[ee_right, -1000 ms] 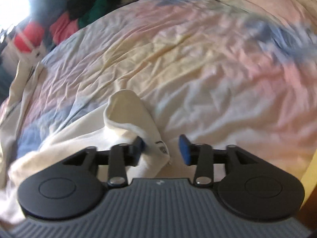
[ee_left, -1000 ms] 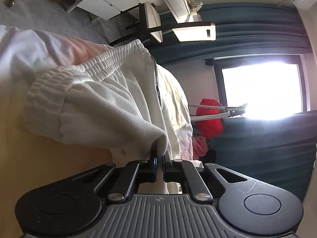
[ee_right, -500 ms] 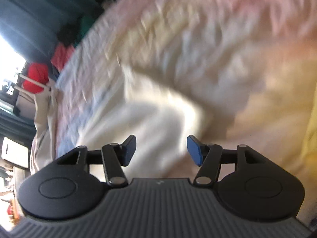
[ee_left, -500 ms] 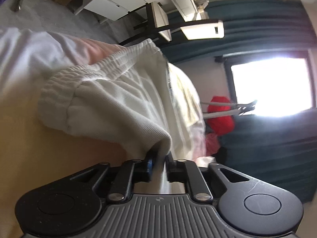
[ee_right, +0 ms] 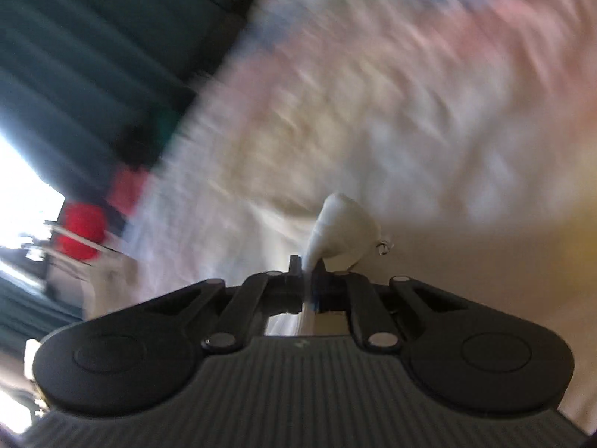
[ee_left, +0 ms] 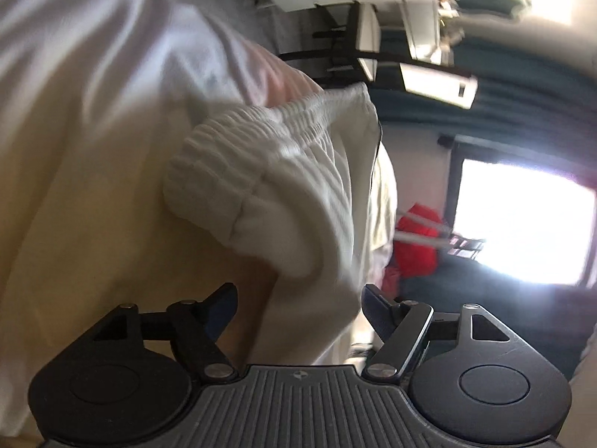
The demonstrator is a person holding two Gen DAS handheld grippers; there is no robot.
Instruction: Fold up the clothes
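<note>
Left let go, right grabbed on

Left view: left gripper (ee_left: 298,308) had just spread wide, white garment (ee_left: 283,194) lying loose between and ahead of its pads. Right view: right gripper (ee_right: 306,272) had just snapped together, pinching a garment corner (ee_right: 341,229) above the blurry bedsheet (ee_right: 429,112).

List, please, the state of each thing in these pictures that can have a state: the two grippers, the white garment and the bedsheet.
Left gripper: jaws just opened, garment between them but not pinched.
Right gripper: jaws just closed, shut on a corner of the garment.
White garment: bunched, ribbed waistband showing, not yet folded flat.
Bedsheet: spread out, wrinkled.
</note>
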